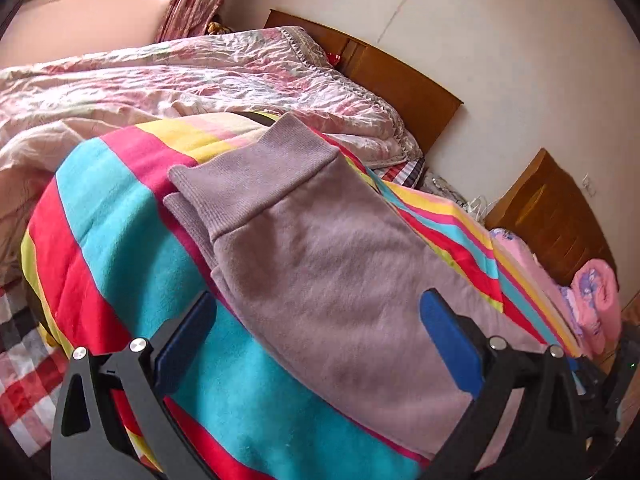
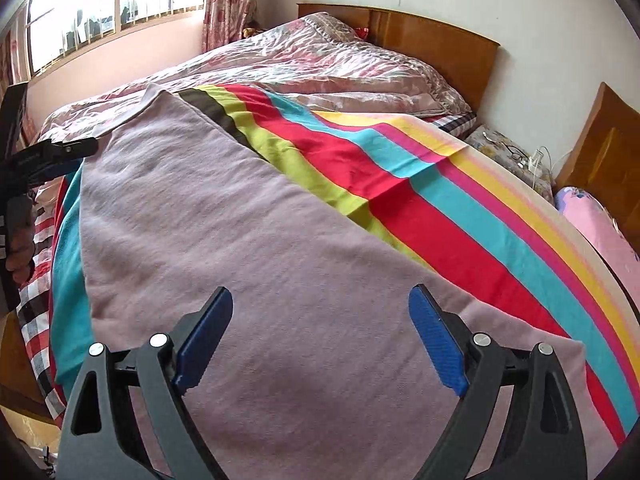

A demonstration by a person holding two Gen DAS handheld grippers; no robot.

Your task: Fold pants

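Mauve sweatpants (image 1: 320,264) lie flat on a rainbow-striped blanket (image 1: 120,240) on the bed, legs stacked, ribbed cuffs (image 1: 256,176) at the far end. My left gripper (image 1: 316,308) is open and empty, hovering over the leg part. In the right wrist view the pants (image 2: 224,240) spread wide below my right gripper (image 2: 320,300), which is open and empty above the fabric. The left gripper (image 2: 60,152) shows at the left edge of that view, beside the pants' far end.
A rumpled pink floral quilt (image 2: 320,64) covers the far side of the bed. A wooden headboard (image 2: 440,40) and a bedside cabinet (image 1: 560,216) stand by the wall. A pink pillow (image 2: 600,224) lies at the right. A plaid sheet (image 1: 24,360) shows left.
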